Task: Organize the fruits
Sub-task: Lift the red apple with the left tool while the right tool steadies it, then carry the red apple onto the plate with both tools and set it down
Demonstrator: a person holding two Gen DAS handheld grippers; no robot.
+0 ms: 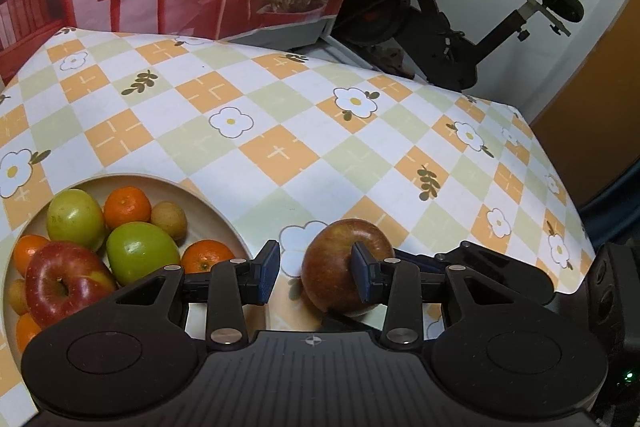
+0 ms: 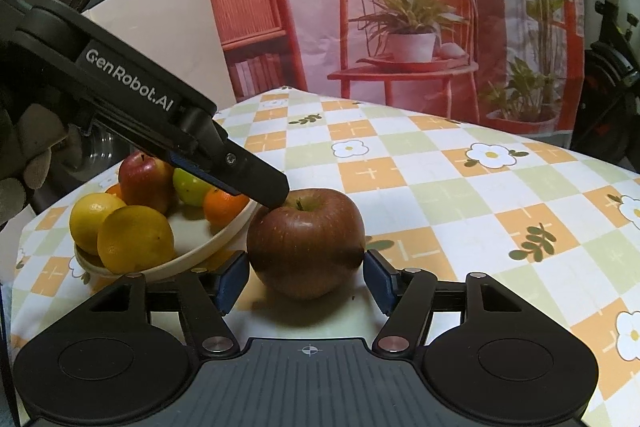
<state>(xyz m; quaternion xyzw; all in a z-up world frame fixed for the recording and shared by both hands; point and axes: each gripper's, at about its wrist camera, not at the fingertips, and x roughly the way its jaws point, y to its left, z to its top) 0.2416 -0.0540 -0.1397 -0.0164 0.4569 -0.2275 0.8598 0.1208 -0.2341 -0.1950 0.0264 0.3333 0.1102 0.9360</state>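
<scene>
A dark red apple [image 2: 306,247] sits on the checked tablecloth beside a cream bowl [image 2: 224,233]; it also shows in the left wrist view [image 1: 334,267]. My right gripper [image 2: 306,281] is open, its blue pads on either side of the apple with small gaps. My left gripper [image 1: 316,273] is open; its right finger rests over the apple's top, and the left gripper's finger [image 2: 260,183] touches the apple near the stem in the right wrist view. The bowl [image 1: 216,213] holds a red apple [image 1: 64,283], green fruits [image 1: 140,251], oranges [image 1: 127,207] and lemons [image 2: 134,239].
The table's right edge [image 1: 568,187] and far edge drop off. A printed backdrop [image 2: 400,7] stands behind the table. An exercise bike [image 1: 460,19] stands beyond the far right corner. A gloved hand [image 2: 24,163] holds the left gripper.
</scene>
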